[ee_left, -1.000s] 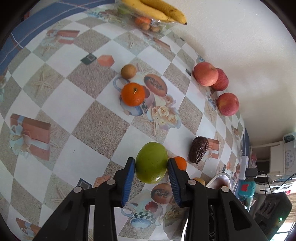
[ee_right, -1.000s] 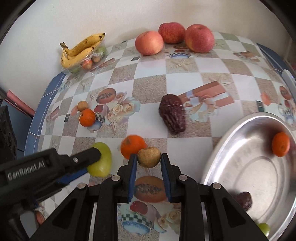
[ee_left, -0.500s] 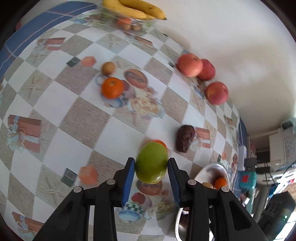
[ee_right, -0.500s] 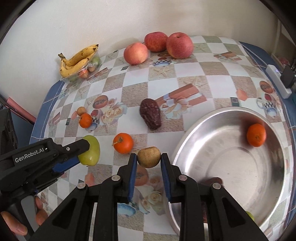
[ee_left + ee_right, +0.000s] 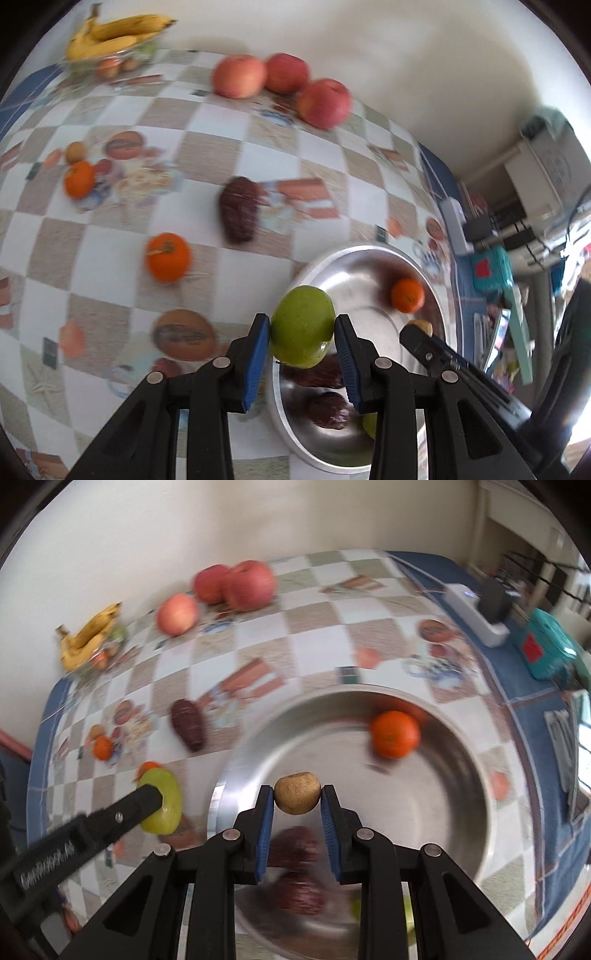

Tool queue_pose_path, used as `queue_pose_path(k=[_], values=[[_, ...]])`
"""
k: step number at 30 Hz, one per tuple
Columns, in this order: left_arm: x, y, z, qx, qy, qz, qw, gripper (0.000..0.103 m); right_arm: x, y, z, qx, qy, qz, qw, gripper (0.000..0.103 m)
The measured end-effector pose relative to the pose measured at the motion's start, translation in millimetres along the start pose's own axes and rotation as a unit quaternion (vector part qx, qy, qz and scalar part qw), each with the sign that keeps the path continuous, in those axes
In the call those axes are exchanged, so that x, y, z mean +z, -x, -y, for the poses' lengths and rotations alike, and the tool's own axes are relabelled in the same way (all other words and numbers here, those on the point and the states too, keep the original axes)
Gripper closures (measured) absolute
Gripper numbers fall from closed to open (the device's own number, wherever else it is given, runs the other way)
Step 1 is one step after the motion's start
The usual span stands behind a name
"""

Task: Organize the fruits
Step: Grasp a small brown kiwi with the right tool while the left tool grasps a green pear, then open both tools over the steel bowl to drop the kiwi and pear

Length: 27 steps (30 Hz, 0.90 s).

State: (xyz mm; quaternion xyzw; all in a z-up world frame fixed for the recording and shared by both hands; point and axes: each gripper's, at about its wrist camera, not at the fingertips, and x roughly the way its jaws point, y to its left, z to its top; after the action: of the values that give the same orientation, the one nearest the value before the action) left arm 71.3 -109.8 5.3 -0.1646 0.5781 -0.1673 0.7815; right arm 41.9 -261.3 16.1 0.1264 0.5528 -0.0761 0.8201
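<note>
My left gripper [image 5: 302, 334] is shut on a green fruit [image 5: 303, 325] and holds it in the air over the near-left rim of the steel bowl [image 5: 354, 254]. My right gripper [image 5: 297, 803] is shut on a small brown round fruit [image 5: 297, 793] and holds it above the middle of the bowl [image 5: 461, 812]. The bowl holds an orange [image 5: 395, 734], dark red fruits [image 5: 301, 893] and something green near my fingers. The green fruit also shows at the left in the right wrist view [image 5: 162, 801].
On the checked tablecloth lie two oranges [image 5: 168, 256] [image 5: 78, 180], a dark red fruit [image 5: 240, 214], a small brown fruit [image 5: 75, 152], three apples [image 5: 280, 81] by the wall and bananas [image 5: 110, 33] on a small dish. A power strip [image 5: 476, 613] and teal box [image 5: 550, 646] sit at the right.
Both grippers have swung right with their fruits. The brown fruit moved from beside the bowl to over its middle. The green fruit moved from over the cloth to the bowl's rim.
</note>
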Motion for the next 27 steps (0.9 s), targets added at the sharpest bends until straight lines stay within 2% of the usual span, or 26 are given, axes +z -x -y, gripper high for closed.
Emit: queue_pose_path(k=[6, 11, 12, 13, 14, 15, 16, 17, 18, 19, 20, 21, 23, 25, 27], values=[[-2, -1, 25, -0.009, -0.043, 0.014, 0.9989, 0.069, 1, 5, 34, -0.023, -0.035, 0.0, 0.999, 0.075], [-2, -2, 19, 0.009, -0.037, 0.011, 0.9992, 0.066, 1, 6, 43, -0.034, -0.04, -0.003, 0.999, 0.075], [-2, -2, 17, 0.014, -0.033, 0.01, 0.9993, 0.066, 1, 5, 43, -0.034, -0.04, -0.004, 0.999, 0.069], [-1, -2, 13, 0.024, -0.028, 0.009, 0.9993, 0.061, 1, 4, 43, -0.033, -0.041, -0.007, 0.999, 0.056], [0, -2, 8, 0.037, -0.022, 0.008, 0.999, 0.057, 1, 3, 43, -0.033, -0.042, -0.008, 0.999, 0.048], [0, -2, 5, 0.047, -0.016, 0.008, 0.9987, 0.042, 2, 3, 43, -0.033, -0.043, -0.009, 0.999, 0.037], [1, -1, -1, 0.064, -0.008, 0.01, 0.9979, 0.03, 1, 2, 42, -0.033, -0.043, -0.01, 0.998, 0.034], [1, 0, -5, 0.074, -0.003, 0.012, 0.9972, 0.028, 1, 2, 42, -0.033, -0.043, -0.01, 0.999, 0.033], [2, 1, -9, 0.085, 0.003, 0.014, 0.9963, 0.026, 1, 2, 42, -0.033, -0.043, -0.009, 0.998, 0.028], [3, 2, -13, 0.098, 0.008, 0.014, 0.995, 0.018, 1, 2, 43, -0.034, -0.044, -0.009, 0.998, 0.02], [4, 4, -18, 0.114, 0.016, 0.016, 0.9933, 0.013, 0, 0, 43, -0.035, -0.046, -0.01, 0.998, 0.017], [4, 5, -23, 0.125, 0.023, 0.019, 0.9917, 0.0, 0, 0, 44, -0.038, -0.047, -0.01, 0.998, 0.013], [4, 9, -33, 0.151, 0.035, 0.029, 0.9875, 0.0, -1, -2, 45, -0.05, -0.05, -0.009, 0.997, 0.006], [5, 13, -42, 0.188, 0.041, 0.034, 0.9806, 0.0, -2, -4, 47, -0.058, -0.051, -0.011, 0.997, 0.005], [6, 16, -47, 0.206, 0.041, 0.038, 0.977, 0.0, -3, -6, 48, -0.057, -0.054, -0.013, 0.997, 0.005]])
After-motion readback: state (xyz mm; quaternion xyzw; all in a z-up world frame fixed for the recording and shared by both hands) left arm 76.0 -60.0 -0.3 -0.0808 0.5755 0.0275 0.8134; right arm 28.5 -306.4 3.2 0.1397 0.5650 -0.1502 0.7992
